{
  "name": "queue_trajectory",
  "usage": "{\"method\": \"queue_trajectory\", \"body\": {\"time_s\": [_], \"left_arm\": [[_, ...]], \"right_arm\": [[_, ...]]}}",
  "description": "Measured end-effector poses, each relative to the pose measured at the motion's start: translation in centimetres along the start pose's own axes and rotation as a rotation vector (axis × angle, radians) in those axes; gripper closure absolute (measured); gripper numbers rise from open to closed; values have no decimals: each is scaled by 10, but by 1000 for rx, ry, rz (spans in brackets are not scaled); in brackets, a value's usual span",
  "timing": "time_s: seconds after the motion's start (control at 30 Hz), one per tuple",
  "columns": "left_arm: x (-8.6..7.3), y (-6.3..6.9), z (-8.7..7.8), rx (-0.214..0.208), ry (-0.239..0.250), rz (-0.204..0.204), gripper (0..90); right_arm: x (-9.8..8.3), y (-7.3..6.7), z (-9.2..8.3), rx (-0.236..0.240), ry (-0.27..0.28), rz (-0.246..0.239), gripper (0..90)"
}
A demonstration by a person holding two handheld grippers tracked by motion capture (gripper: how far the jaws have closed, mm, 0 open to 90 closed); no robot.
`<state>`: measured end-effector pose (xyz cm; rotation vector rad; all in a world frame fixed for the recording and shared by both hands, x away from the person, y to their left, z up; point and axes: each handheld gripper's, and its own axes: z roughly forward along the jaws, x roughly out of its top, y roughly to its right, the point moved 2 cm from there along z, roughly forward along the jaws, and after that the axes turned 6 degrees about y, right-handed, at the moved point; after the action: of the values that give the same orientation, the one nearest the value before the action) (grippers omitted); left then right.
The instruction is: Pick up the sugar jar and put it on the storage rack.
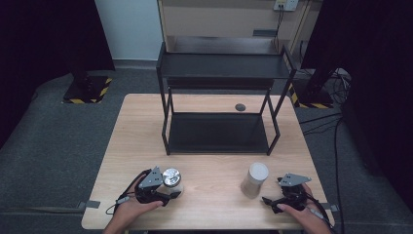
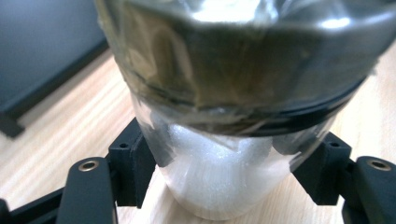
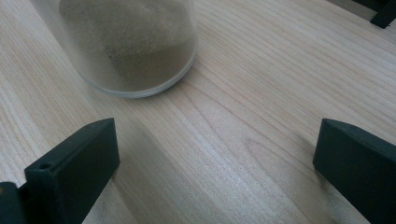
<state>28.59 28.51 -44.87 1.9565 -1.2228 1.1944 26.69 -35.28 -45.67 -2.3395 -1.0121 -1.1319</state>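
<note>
A clear jar (image 1: pixel 172 179) with a shiny lid is clamped between the jaws of the left gripper (image 1: pixel 168 193) at the near left of the tabletop (image 1: pixel 209 165); white grains are seen in its base in the left gripper view. The right gripper (image 1: pixel 272 201) is held with its jaws apart over bare wood, just beside a white-lidded jar (image 1: pixel 254 180) of sandy powder. A black shelf (image 1: pixel 221 97) is set farther back.

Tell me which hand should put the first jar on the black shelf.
Left, probably. The left gripper is already shut on the silver-lidded jar, so it need only lift it to the shelf. The right gripper is open, short of the white-lidded jar.
</note>
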Motion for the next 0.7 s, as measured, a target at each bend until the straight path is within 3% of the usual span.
{"method": "queue_trajectory", "body": {"time_s": [0.1,0.37,0.7], "left_arm": [[5,-6,3,-17,17,2,304],[32,-26,27,-36,-18,50,304],[50,-40,48,-45,-14,57,304]], "right_arm": [[0,0,0,0,0,0,9],[0,0,0,0,0,1,9],[0,0,0,0,0,0,9]]}}
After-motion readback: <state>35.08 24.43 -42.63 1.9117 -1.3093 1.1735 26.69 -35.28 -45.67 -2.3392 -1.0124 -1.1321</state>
